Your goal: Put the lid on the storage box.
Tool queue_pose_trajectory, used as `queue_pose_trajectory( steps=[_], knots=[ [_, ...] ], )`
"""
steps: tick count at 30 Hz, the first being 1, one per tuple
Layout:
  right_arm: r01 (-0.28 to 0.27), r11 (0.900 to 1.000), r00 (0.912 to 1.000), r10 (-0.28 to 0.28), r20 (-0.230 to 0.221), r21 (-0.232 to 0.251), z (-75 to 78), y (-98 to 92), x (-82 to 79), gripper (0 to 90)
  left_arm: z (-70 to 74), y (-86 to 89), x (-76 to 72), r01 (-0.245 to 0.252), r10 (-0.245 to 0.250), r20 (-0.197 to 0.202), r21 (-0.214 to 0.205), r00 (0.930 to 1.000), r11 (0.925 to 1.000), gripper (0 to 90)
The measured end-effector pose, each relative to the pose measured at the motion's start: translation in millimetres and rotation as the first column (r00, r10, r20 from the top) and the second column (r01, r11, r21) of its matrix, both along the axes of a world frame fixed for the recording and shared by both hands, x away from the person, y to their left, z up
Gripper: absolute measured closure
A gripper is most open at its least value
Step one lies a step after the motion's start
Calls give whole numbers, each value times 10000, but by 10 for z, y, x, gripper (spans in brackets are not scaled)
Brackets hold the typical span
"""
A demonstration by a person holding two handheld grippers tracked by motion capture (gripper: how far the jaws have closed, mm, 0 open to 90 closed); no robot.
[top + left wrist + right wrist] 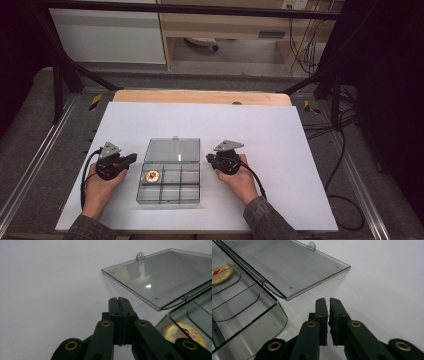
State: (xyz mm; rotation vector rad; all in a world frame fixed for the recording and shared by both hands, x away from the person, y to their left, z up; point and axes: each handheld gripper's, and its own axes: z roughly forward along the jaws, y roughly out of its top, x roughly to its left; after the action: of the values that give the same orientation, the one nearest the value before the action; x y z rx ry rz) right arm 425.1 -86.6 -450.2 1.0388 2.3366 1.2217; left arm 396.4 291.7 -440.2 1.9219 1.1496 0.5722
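A clear grey compartment box (168, 201) lies on the white sheet with its lid (172, 150) folded back flat behind it. A round yellow and red badge (152, 175) sits in the box's back left compartment. My left gripper (134, 158) rests just left of the box, held in a hand. In the left gripper view its jaws (118, 300) are shut with nothing between them, near the lid (160, 275) and the badge (190, 333). My right gripper (209, 159) sits just right of the box. Its jaws (326, 300) are shut and hold nothing, beside the lid (287, 265) and the box wall (262, 322).
The white sheet (260, 135) covers a wooden table whose far edge (200, 96) shows at the back. Black frame bars (60, 75) stand at both far corners. Cables (345, 165) trail along the right side.
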Motion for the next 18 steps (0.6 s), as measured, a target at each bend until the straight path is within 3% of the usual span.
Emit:
queue_pose_trajectory(
  steps=[3, 13, 18],
  knots=[
    [-33, 10000, 10000, 33, -41, 36, -32, 18, 32, 900, -19, 18, 46, 26, -26, 32, 30, 10000, 10000, 897],
    [-376, 9992, 9992, 377, -93, 120, -77, 87, 86, 900, -120, -34, 160, 632, -617, -461, 318, 9970, 9975, 898],
    [-343, 9993, 9992, 346, -189, 145, -94, 104, 121, 900, -141, -44, 198, 682, -677, -514, 81, 9964, 9976, 898]
  ],
)
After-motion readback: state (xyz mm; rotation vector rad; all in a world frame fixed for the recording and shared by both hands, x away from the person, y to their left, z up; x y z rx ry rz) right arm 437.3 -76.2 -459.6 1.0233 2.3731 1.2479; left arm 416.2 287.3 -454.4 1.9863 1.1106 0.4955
